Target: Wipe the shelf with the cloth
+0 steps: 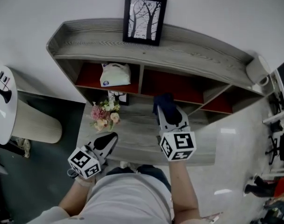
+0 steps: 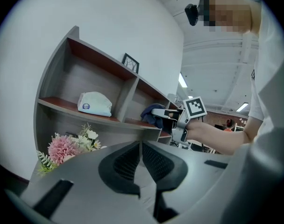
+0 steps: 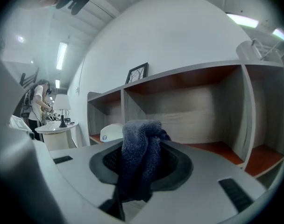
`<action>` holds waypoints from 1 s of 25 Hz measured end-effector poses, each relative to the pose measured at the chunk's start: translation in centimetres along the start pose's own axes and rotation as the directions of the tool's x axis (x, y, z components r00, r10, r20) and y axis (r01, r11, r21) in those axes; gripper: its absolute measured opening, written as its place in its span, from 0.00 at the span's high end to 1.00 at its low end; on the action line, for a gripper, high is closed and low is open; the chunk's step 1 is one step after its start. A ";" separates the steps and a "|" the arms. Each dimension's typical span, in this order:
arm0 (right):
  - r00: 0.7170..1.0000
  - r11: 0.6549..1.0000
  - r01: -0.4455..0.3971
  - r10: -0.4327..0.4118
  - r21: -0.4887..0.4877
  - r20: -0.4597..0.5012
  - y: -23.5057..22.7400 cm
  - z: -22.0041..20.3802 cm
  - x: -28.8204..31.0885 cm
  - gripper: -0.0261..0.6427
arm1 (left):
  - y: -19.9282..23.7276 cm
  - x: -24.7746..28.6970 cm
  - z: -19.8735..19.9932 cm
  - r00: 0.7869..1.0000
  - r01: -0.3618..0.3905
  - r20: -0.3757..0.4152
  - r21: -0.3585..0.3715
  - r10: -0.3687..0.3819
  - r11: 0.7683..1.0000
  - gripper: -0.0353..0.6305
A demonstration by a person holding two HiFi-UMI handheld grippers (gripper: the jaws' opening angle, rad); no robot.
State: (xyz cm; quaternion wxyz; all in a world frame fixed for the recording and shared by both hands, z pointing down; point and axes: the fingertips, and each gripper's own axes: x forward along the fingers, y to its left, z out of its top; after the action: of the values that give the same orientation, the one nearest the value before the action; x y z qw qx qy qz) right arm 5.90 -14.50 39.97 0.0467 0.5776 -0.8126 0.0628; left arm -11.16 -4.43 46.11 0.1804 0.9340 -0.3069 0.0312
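Clamping a dark blue terry cloth in the right gripper before the grey wooden shelf unit.
Cloth bunched between its jaws, at the mouth of the shelf's middle red-floored compartment; left gripper jaws pressed together on nothing, low at the shelf's front edge beside a pink flower bunch.

Tissue pack blocks the left compartment; middle compartment lies open.

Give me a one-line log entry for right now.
right gripper: shut on cloth, at shelf middle compartment front | left gripper: shut, empty, near flowers | cloth-shelf contact: unclear
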 end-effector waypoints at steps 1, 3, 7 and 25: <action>1.000 1.000 -0.007 0.007 -0.006 -0.007 -0.5 0.3 0.8 0.79 | 0.1 0.1 0.1 1.000 -0.013 0.003 -0.004 0.013 1.000 0.92; 0.999 1.000 -0.026 0.025 -0.014 -0.025 -1.4 0.8 2.4 0.78 | 0.4 0.5 0.4 0.999 -0.039 0.007 -0.010 0.039 0.999 0.92; 0.996 0.997 -0.064 0.061 -0.047 -0.057 -2.5 1.3 5.7 0.78 | 0.8 1.3 1.2 0.996 -0.088 0.021 -0.011 0.088 0.996 0.92; 0.966 0.966 -0.155 0.104 -0.209 -0.237 -3.7 -0.7 11.9 0.61 | 2.0 1.7 1.5 0.975 -0.219 0.036 -0.032 0.220 0.975 0.92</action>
State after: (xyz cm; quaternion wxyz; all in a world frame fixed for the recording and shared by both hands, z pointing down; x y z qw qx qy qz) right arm 5.47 -26.66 42.63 0.1990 0.5032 -0.8401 0.0379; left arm -11.03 -7.44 45.63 0.1826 0.8922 -0.4121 0.0284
